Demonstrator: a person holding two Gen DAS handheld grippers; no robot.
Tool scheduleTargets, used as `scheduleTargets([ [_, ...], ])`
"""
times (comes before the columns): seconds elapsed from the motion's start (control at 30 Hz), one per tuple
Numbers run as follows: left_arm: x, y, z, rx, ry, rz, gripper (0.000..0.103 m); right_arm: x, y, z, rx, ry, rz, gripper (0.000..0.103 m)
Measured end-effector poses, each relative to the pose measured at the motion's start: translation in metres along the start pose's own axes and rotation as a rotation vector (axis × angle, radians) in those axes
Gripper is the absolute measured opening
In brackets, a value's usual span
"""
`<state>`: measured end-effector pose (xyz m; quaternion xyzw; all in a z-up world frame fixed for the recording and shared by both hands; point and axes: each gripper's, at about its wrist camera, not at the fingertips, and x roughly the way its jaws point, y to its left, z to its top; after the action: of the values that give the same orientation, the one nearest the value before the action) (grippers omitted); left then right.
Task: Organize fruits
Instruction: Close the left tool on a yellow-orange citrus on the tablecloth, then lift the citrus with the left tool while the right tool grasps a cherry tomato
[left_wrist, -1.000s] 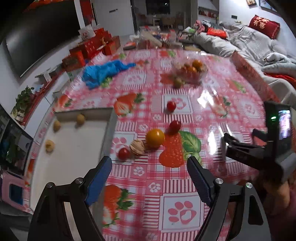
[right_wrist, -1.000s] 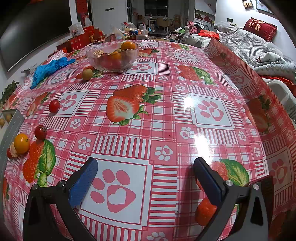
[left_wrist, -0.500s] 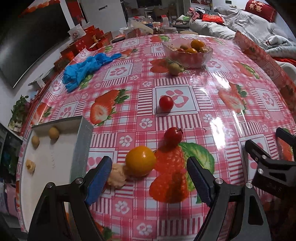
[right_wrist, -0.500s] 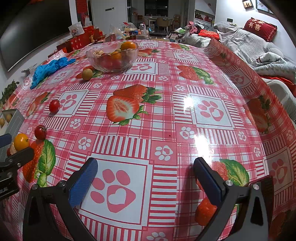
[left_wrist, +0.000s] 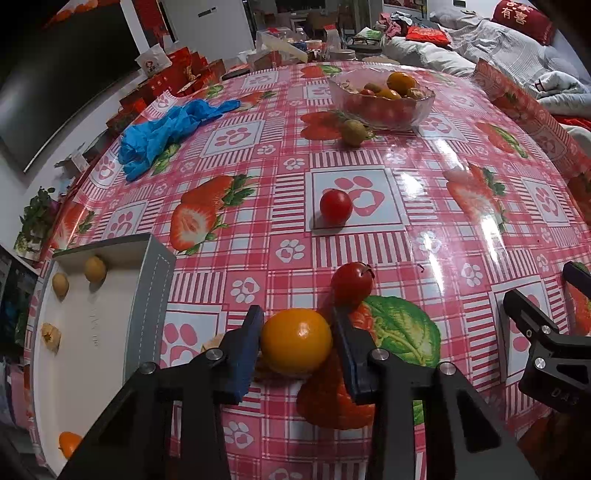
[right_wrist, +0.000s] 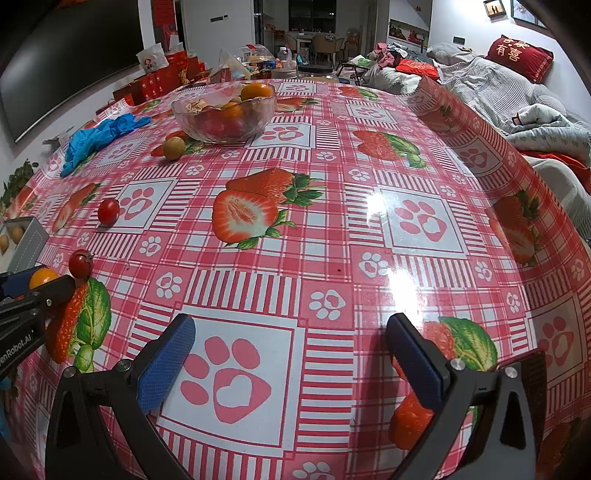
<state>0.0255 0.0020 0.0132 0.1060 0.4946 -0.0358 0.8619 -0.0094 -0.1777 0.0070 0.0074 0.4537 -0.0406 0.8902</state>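
Observation:
My left gripper (left_wrist: 297, 341) is shut on a small orange (left_wrist: 296, 340), its blue pads touching both sides; the orange also shows at the left edge of the right wrist view (right_wrist: 42, 277). A pale husked fruit (left_wrist: 212, 343) peeks out behind the left finger. A red tomato (left_wrist: 351, 282) lies just beyond the orange, another (left_wrist: 335, 206) farther off. A white tray (left_wrist: 110, 339) with several small fruits lies to the left. My right gripper (right_wrist: 291, 356) is open and empty above the tablecloth.
A glass bowl (left_wrist: 382, 96) of fruit stands at the far side, with a brownish-green fruit (left_wrist: 352, 132) next to it. Blue gloves (left_wrist: 166, 127) lie at the far left. The right gripper's body (left_wrist: 546, 343) shows at the right edge. A sofa lies beyond the table.
My left gripper has moved forward and down to the orange and closed on it. My right gripper has not moved.

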Motion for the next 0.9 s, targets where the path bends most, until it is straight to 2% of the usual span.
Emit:
scheduleTargets([
  [0.23, -0.020, -0.011, -0.023, 0.051, -0.047, 0.015, 0.040, 0.000, 0.000, 0.000, -0.001, 0.000, -0.001, 0.103],
  [0.4, -0.043, -0.017, -0.056, 0.093, -0.087, 0.011, 0.040, 0.000, 0.000, 0.000, -0.001, 0.000, -0.001, 0.103],
  [0.47, -0.048, -0.014, -0.069, 0.086, -0.076, 0.012, 0.040, 0.000, 0.000, 0.000, 0.000, 0.000, -0.001, 0.103],
  [0.53, -0.048, -0.005, -0.081, 0.051, -0.050, -0.002, 0.040, 0.000, 0.000, 0.000, 0.002, 0.000, -0.001, 0.103],
  [0.73, -0.054, 0.030, -0.104, -0.082, -0.042, -0.040, 0.040, 0.000, 0.005, -0.002, 0.010, 0.010, -0.010, 0.103],
  [0.9, -0.053, 0.047, -0.114, -0.166, -0.050, -0.081, 0.040, -0.006, 0.045, -0.006, -0.100, 0.059, 0.080, 0.103],
])
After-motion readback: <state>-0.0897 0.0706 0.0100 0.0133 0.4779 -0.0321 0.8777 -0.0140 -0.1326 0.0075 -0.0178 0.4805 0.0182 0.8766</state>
